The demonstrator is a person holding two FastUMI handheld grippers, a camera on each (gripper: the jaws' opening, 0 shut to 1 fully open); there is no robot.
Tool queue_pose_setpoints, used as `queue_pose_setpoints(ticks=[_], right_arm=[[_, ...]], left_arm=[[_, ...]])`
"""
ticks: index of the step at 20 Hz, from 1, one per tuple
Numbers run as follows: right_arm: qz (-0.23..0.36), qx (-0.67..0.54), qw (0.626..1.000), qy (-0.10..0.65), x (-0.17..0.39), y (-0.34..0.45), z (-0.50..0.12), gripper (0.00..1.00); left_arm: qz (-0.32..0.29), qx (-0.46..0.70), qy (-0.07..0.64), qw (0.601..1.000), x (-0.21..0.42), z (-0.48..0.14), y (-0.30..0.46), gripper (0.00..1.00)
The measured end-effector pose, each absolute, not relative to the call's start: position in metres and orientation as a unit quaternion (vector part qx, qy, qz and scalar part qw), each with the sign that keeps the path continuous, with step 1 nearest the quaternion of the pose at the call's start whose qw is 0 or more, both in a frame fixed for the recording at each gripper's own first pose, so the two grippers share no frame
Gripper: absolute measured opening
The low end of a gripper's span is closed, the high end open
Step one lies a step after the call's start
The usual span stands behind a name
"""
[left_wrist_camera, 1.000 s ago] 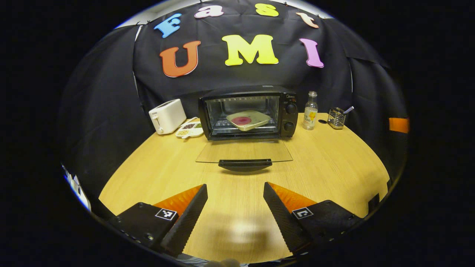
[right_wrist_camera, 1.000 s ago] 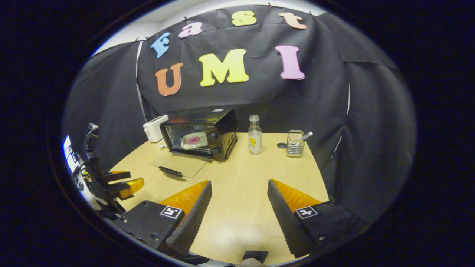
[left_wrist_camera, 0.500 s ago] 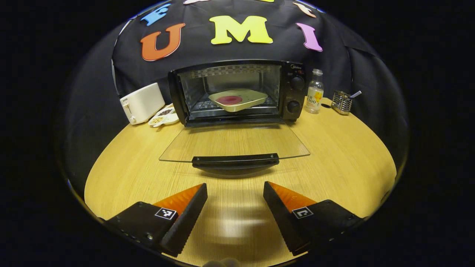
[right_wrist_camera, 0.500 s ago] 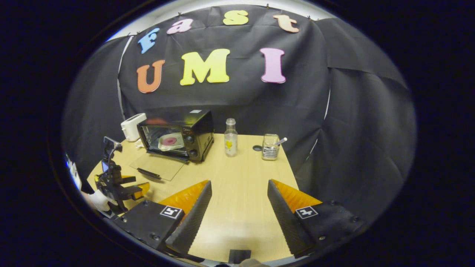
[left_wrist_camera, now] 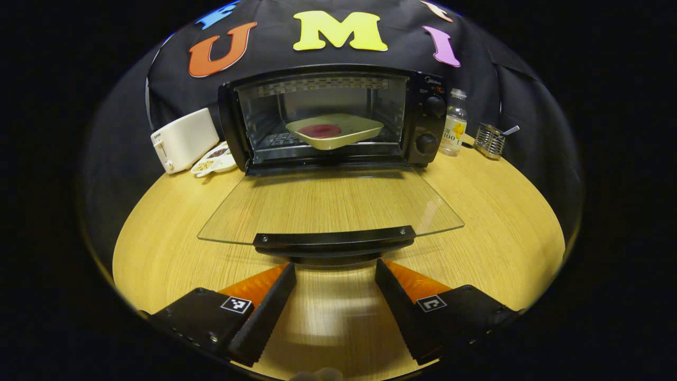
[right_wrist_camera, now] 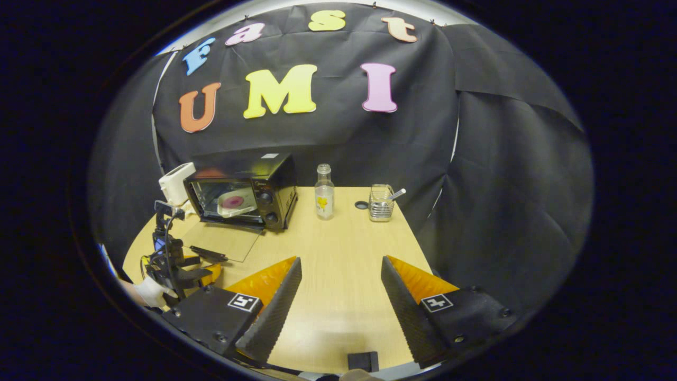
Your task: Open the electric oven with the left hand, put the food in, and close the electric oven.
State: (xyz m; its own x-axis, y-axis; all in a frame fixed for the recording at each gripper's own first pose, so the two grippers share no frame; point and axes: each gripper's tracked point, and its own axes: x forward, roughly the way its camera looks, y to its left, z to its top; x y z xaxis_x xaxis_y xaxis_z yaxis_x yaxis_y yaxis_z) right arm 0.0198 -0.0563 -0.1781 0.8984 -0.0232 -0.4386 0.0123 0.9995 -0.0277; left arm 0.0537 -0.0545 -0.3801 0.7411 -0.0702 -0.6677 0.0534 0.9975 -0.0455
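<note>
Presently, the black electric oven (left_wrist_camera: 328,116) stands at the back of the light wooden table (left_wrist_camera: 502,227), its glass door (left_wrist_camera: 330,203) folded down flat towards the camera, the black door handle (left_wrist_camera: 334,239) at the front edge. Inside, on the wire rack, sits a cream square plate (left_wrist_camera: 335,130) carrying a dark red round of food (left_wrist_camera: 320,130).

Left of the oven: a white toaster (left_wrist_camera: 182,139), then a white divided dish of grains (left_wrist_camera: 214,159) just beside the oven's corner. Right of the oven: a clear glass bottle (left_wrist_camera: 454,130), then a wire-mesh holder (left_wrist_camera: 490,141) with a utensil in it.

The left gripper (left_wrist_camera: 335,271) is spread wide, empty, its fingertips just short of the door handle. The right gripper (right_wrist_camera: 341,267), well right of the oven, is likewise spread and empty above bare table.
</note>
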Motion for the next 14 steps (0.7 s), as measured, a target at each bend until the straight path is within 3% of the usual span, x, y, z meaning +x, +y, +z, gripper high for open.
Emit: queue_pose_setpoints(ticks=[14], right_arm=[[-0.030,0.046,0.975,0.213,0.014,-0.051,-0.180,0.96]], left_arm=[[-0.046,-0.007,0.288,0.957,0.091,-0.300,-0.048,0.97]])
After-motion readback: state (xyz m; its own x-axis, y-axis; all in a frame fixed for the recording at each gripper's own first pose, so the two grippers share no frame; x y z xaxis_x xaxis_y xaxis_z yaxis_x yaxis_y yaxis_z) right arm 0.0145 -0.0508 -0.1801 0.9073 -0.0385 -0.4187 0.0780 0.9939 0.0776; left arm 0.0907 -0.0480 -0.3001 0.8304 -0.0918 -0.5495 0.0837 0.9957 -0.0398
